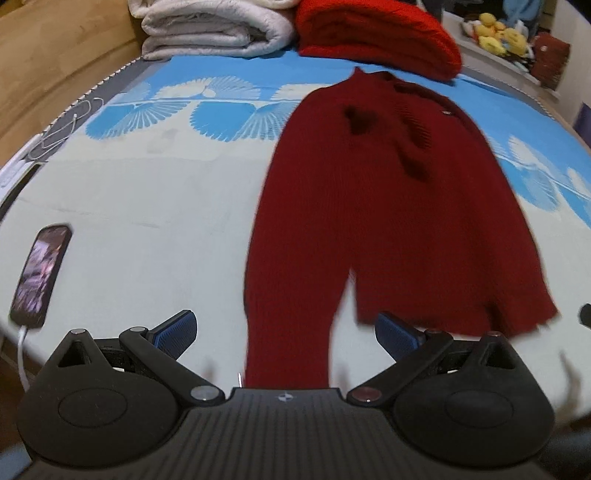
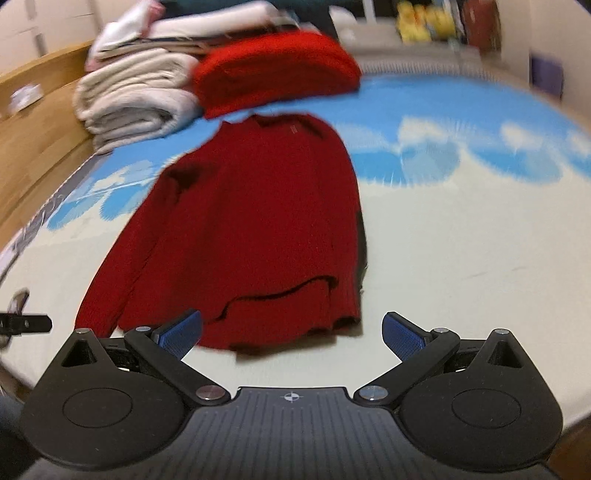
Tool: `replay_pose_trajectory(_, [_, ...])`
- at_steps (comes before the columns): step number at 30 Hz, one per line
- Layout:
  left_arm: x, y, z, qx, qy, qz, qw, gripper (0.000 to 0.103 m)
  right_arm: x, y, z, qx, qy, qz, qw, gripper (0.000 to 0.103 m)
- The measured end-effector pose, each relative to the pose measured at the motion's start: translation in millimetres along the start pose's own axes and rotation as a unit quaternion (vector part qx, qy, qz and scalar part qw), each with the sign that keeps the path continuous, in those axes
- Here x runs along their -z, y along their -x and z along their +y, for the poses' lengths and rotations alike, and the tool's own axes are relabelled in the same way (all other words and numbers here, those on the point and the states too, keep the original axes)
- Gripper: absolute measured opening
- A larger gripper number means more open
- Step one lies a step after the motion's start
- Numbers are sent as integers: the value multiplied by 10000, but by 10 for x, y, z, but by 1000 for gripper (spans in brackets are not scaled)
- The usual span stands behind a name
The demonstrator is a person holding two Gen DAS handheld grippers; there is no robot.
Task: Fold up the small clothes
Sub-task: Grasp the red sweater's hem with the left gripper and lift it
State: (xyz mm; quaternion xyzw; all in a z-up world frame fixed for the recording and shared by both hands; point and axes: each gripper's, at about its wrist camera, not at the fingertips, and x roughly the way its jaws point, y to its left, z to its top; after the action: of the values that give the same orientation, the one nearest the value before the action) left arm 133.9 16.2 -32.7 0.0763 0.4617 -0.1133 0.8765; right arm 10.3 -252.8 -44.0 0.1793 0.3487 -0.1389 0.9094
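A dark red knitted sweater (image 1: 388,206) lies flat on the bed, collar at the far end and hem near me. One long sleeve (image 1: 291,332) runs down toward the near edge and passes between the blue pads of my left gripper (image 1: 286,334), which is open above it. In the right wrist view the same sweater (image 2: 258,221) lies ahead and to the left. My right gripper (image 2: 291,332) is open just in front of the hem, holding nothing. Its left fingertip (image 2: 183,330) overlaps the hem's near edge.
A folded bright red garment (image 1: 376,33) and a stack of folded pale blankets (image 1: 210,33) sit at the far end of the bed. A phone (image 1: 40,273) on a white cable lies at the left edge. A wooden bed frame (image 1: 55,66) borders the left side.
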Motion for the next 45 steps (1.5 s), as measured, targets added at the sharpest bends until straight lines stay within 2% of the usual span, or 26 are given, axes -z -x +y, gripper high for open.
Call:
replay_pose_trajectory(3, [-237, -469, -4, -353, -120, 159, 9992, 103, -269, -451, -164, 404, -254, 79, 9988, 102])
replay_pose_trajectory(6, [-406, -817, -44, -274, -248, 399, 9985, 103, -473, -823, -453, 962, -781, 82, 9923, 102])
replay_pose_trajectory(8, [-458, -996, -103, -372, -417, 465, 9974, 103, -549, -1029, -591, 1016, -948, 186, 9901, 95])
replay_pose_trajectory(10, [-480, -1180, -137, -594, -510, 665, 9947, 103, -560, -1237, -646, 738, -950, 429, 9918, 88])
replay_pose_trajectory(12, [-505, -1278, -99, -638, -224, 796, 9945, 103, -525, -1426, -584, 538, -821, 693, 9928, 63])
replay_pose_trajectory(13, [-525, -1281, -81, -643, -88, 795, 9947, 102, -504, -1454, -512, 535, -668, 612, 9944, 30])
replay_pose_trajectory(14, [-543, -1272, -84, -633, -146, 746, 9951, 91, -525, -1471, -419, 601, -421, 621, 9954, 11])
replay_pose_trajectory(15, [-567, -1250, -97, -582, -314, 608, 9960, 78, -535, -1463, -337, 703, -184, 648, 9952, 9])
replay_pose_trajectory(16, [-600, -1220, -107, -570, -458, 495, 9961, 37, -569, -1440, -297, 723, -61, 672, 9951, 7])
replay_pose_trajectory(17, [-645, -1205, -94, -747, -564, 467, 9945, 20, -645, -1407, -313, 697, -64, 689, 9952, 6])
replay_pose_trajectory(20, [-837, -1307, 120, -1293, -485, 463, 9893, 6, -974, -1232, -511, 930, 59, 400, 9948, 6])
replay_pose_trajectory(22, [-1042, -1420, 338, -1973, -502, 283, 9786, 2, -1339, -1147, -732, 1743, 398, -86, 9839, 6])
replay_pose_trajectory(25, [-1425, -1602, 760, -3151, -449, -71, 9480, 0, -1908, -978, -1136, 3058, 397, -1114, 9447, 12])
replay_pose_trajectory(26, [-1562, -1649, 928, -3412, -296, -87, 9395, 0, -2063, -910, -1250, 3483, 292, -1433, 9259, 24])
replay_pose_trajectory(27, [-1666, -1649, 1084, -3447, -67, -50, 9387, 2, -2145, -856, -1309, 3823, 205, -1601, 9098, 35])
replay_pose_trajectory(28, [-1742, -1623, 1213, -3313, 205, 40, 9433, 8, -2206, -792, -1362, 3973, 130, -1634, 9029, 63])
replay_pose_trajectory(29, [-1779, -1548, 1304, -2973, 498, 129, 9534, 21, -2200, -712, -1388, 3810, 53, -1664, 9095, 73])
replay_pose_trajectory(30, [-1773, -1466, 1335, -2565, 648, 121, 9643, 31, -2116, -608, -1398, 3422, -89, -1739, 9233, 72])
replay_pose_trajectory(32, [-1675, -1297, 1203, -1937, 627, 98, 9790, 82, -1850, -510, -1384, 2647, -261, -1476, 9526, 72])
replay_pose_trajectory(33, [-1591, -1194, 1062, -1673, 492, 77, 9847, 87, -1646, -502, -1351, 2152, -329, -1077, 9700, 72])
replay_pose_trajectory(35, [-1356, -1026, 706, -1055, 154, 64, 9943, 89, -1248, -501, -1236, 1285, -503, -384, 9897, 72])
replay_pose_trajectory(37, [-1119, -917, 360, -385, -123, 230, 9989, 93, -815, -509, -1068, 756, -722, 130, 9944, 72])
replay_pose_trajectory(40, [-773, -929, -132, 304, -553, 626, 9960, 97, -400, -456, -788, 497, -764, 416, 9950, 72])
replay_pose_trajectory(43, [-530, -1127, -402, 550, -731, 978, 9910, 97, -454, -404, -519, 338, -522, 319, 9976, 72])
replay_pose_trajectory(44, [-469, -1202, -438, 655, -652, 1064, 9900, 90, -383, -288, -495, 346, -531, 210, 9978, 73])
replay_pose_trajectory(45, [-435, -1280, -447, 753, -532, 1148, 9891, 76, -325, -238, -498, 354, -601, 137, 9975, 73])
